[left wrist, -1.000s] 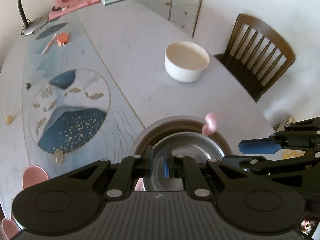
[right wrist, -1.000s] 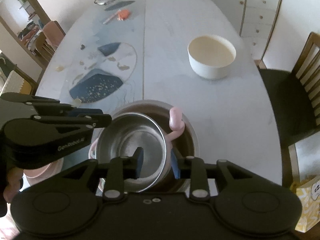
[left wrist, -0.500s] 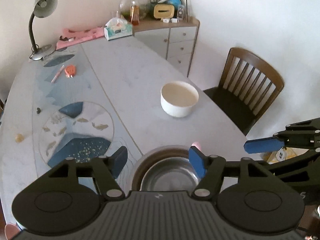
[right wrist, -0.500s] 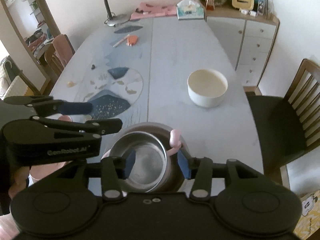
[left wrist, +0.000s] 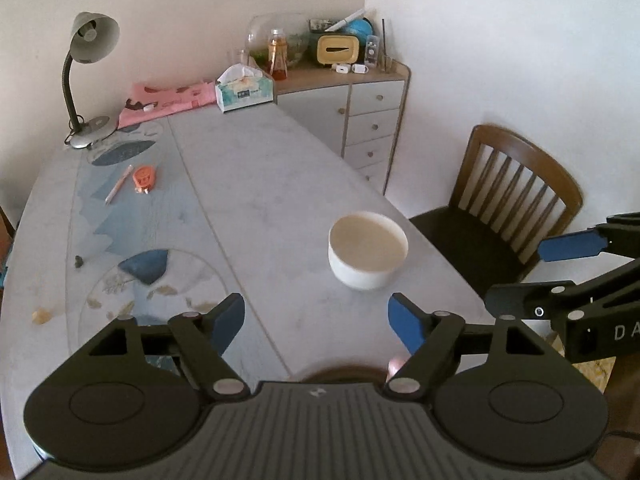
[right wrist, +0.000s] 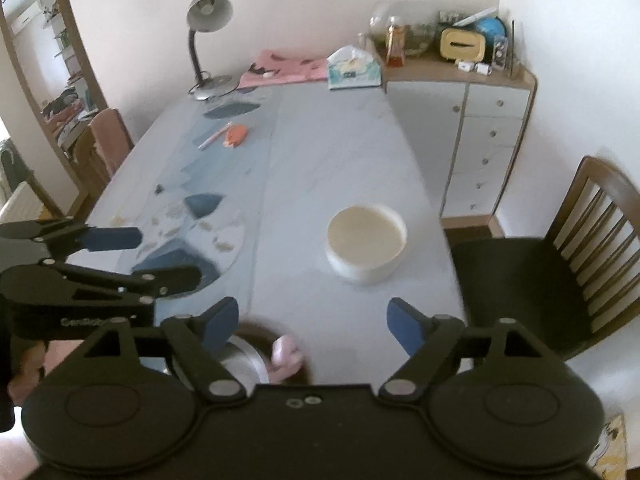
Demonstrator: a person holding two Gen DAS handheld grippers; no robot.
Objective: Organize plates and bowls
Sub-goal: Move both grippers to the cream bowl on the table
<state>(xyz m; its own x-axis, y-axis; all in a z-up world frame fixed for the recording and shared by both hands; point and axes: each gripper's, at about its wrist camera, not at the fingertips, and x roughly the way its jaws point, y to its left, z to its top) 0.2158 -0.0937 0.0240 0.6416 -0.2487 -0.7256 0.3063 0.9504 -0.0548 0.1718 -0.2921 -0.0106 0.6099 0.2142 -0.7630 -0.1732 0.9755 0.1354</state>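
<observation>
Steel bowl [right wrist: 244,364] sits nested in a brown bowl [right wrist: 298,374] at the near bench edge. White bowl [left wrist: 367,250] remains unstacked mid-bench. Left gripper [left wrist: 316,320] and right gripper [right wrist: 310,322]: jaws just opened, spread, empty.

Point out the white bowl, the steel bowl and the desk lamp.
white bowl [left wrist: 368,242]: left wrist view, on its inside.
steel bowl [right wrist: 244,364]: right wrist view, on the visible rim and wall behind the gripper.
desk lamp [left wrist: 95,36]: left wrist view, on its shade.
</observation>
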